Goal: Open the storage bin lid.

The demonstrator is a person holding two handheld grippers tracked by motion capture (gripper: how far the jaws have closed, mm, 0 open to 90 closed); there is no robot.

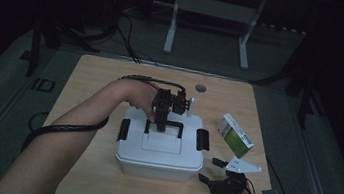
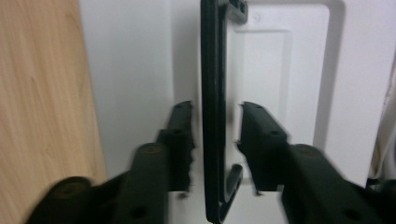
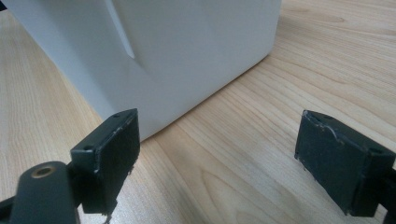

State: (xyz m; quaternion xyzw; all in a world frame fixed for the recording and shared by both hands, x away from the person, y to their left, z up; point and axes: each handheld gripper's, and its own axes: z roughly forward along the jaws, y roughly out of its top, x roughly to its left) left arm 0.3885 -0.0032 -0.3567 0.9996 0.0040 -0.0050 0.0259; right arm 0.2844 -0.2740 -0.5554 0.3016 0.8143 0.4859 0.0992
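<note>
A white plastic box [image 1: 158,163] with a lid stands in the middle of the wooden table. A black carry handle [image 1: 178,125] lies on the lid, and a black latch sits at each end [image 1: 124,129]. My left gripper [image 1: 162,124] points down over the handle. In the left gripper view the handle bar [image 2: 212,56] runs between the two jaws of my left gripper [image 2: 215,109] with a small gap on each side, above the white lid [image 2: 299,93]. My right gripper [image 1: 210,170] rests open by the box's front right corner. Its view shows the box wall [image 3: 187,46] just beyond my right gripper [image 3: 217,126].
A green and white carton [image 1: 235,134] lies on the table [image 1: 101,82] to the right of the box. A small white upright object [image 1: 191,105] stands behind the box. A round grommet [image 1: 201,87] sits near the far edge. A cable [image 1: 70,128] trails over the left forearm.
</note>
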